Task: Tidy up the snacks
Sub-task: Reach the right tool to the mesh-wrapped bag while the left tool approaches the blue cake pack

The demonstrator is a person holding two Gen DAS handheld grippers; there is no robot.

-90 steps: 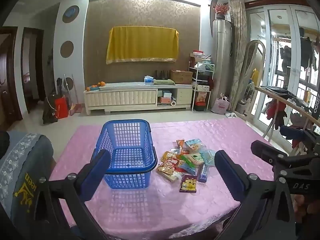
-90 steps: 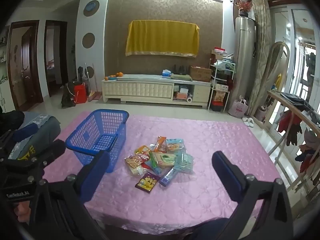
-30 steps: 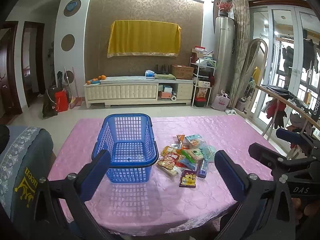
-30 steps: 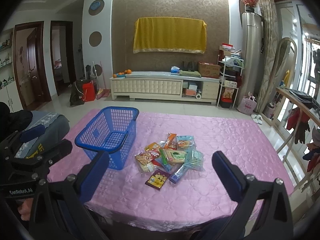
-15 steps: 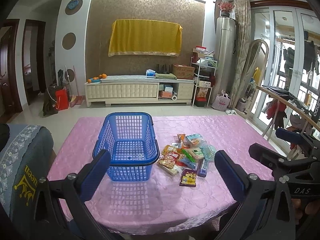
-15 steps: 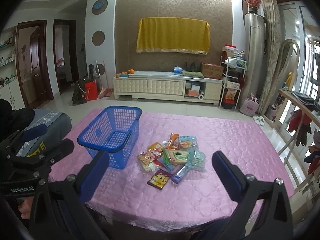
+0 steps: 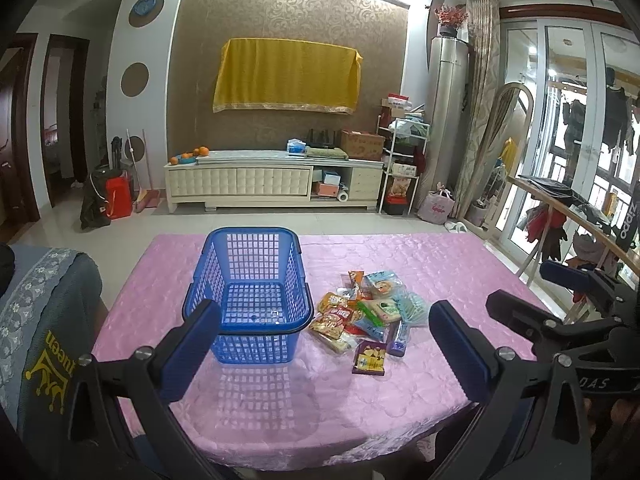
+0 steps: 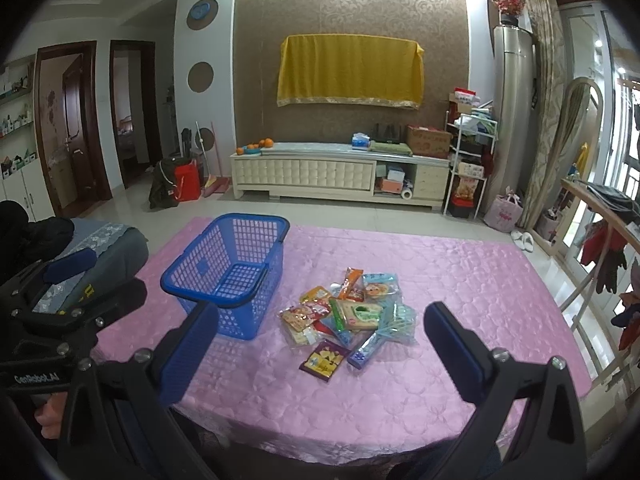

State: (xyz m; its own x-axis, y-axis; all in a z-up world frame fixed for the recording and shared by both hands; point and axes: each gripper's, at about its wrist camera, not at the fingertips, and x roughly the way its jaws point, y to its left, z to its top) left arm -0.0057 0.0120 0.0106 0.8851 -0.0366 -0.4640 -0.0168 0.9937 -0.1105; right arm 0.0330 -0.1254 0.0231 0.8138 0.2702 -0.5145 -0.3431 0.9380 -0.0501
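Both grippers, left [image 7: 324, 344] and right [image 8: 320, 344], are hovering with jaws spread wide, empty; snack packets [image 8: 346, 314] are lying heaped beside the empty blue basket [image 8: 230, 268], awaiting loading.

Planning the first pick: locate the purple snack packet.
The purple snack packet lies on the pink tablecloth at the pile's near edge, right of the blue basket.

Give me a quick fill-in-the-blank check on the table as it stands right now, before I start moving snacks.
1. The blue basket holds ____ snacks so far.
2. The snack pile lies on the pink ____.
3. Seen from the right wrist camera, the basket stands to the ____ of the pile.
4. Both the left gripper and the right gripper are ____ and hold nothing.

Missing words: no; tablecloth; left; open
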